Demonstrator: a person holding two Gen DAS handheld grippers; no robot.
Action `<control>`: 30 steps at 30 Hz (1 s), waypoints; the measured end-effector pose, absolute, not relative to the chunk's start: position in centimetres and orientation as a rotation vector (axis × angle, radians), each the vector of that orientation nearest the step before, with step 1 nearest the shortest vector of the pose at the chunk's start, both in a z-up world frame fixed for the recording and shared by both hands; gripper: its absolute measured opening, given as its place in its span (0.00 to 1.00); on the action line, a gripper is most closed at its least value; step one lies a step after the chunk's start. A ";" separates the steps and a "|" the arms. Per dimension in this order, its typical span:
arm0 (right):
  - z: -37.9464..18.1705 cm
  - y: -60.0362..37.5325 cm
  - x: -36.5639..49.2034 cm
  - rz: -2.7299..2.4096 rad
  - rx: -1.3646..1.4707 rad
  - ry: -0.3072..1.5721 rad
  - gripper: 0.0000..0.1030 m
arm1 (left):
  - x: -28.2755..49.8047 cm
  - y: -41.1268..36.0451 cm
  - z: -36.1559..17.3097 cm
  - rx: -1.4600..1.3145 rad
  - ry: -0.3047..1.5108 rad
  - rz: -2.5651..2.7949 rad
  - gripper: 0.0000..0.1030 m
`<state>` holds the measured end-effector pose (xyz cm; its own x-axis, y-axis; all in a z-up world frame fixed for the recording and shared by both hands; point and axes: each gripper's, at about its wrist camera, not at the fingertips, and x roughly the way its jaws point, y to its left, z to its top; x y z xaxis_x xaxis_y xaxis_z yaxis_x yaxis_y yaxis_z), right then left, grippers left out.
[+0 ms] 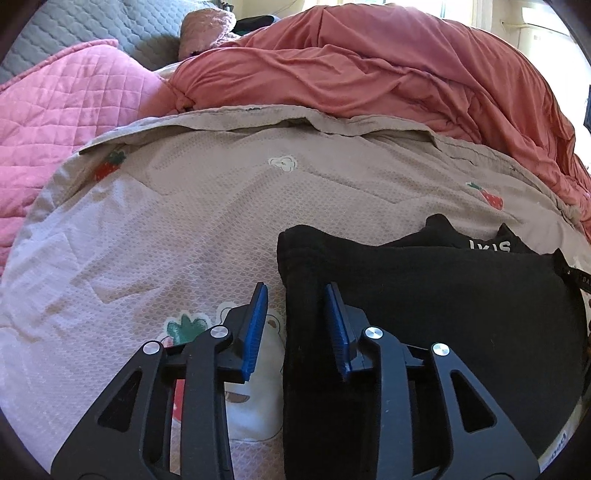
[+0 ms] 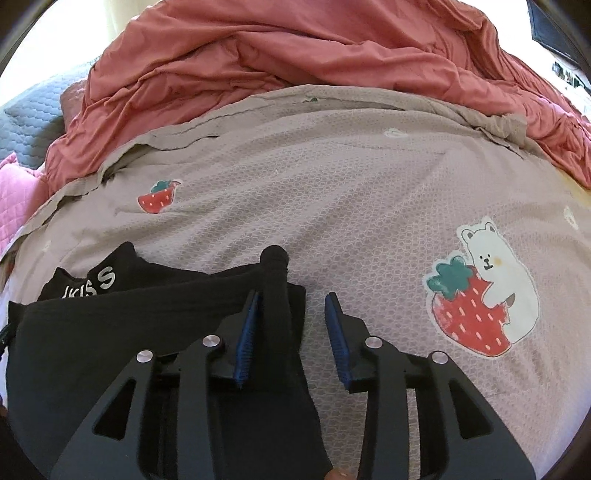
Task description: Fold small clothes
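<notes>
- Spreading under everything I am working on is a beige bedspread [image 1: 155, 236], its woven surface showing strawberry and bear prints and filling most of both views.
- I am holding the left gripper [image 1: 297, 291] low over the near edge of the spread, its blue pads standing a moderate way apart with the left border of the black garment [image 1: 424, 295] running up between them; neither pad is pressing on the cloth.
- I am holding the right gripper [image 2: 291, 299] over the garment's [image 2: 110, 332] right border, jaws parted about as far; a raised black fold is standing in the gap just beside the left pad, but I cannot tell whether it is touching it, and the right pad is hanging over bare bedspread [image 2: 332, 206].
- That garment is lying flat between the two grippers, folded over on itself, with a second black layer carrying white letters peeking out beyond its far edge.
- Beside the right gripper a large print of a white bear hugging a strawberry [image 2: 480, 295] is showing on the spread.
- Farther back a rumpled coral duvet [image 1: 369, 66] is piling up along the spread's far hem.
- Off to the far left a pink quilted cover [image 1: 62, 110] and a grey quilted one [image 1: 85, 29] are lying behind it.
</notes>
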<state>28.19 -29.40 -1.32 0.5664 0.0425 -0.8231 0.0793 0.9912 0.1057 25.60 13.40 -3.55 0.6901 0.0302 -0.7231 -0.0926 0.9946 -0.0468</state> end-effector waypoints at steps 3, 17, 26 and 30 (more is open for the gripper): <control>-1.3 -29.5 28.1 -0.041 0.137 0.969 0.42 | 25.5 13.4 -3.6 -0.086 0.814 0.068 0.29; 2.4 -29.7 24.7 -0.026 0.136 0.893 0.80 | 23.9 13.4 -1.1 -0.097 0.766 0.065 0.51; 6.5 -26.3 19.1 0.128 0.090 0.800 0.89 | 22.3 14.0 0.4 -0.135 0.764 0.055 0.69; 6.1 -25.3 17.1 0.210 0.089 0.838 0.89 | 21.4 13.6 0.6 -0.172 0.784 0.018 0.76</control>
<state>17.08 -25.27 6.06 0.6497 0.2199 -0.7277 -0.1500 0.9755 0.1609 21.38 13.61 0.57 0.7087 -0.0476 -0.7039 -0.0798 0.9859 -0.1470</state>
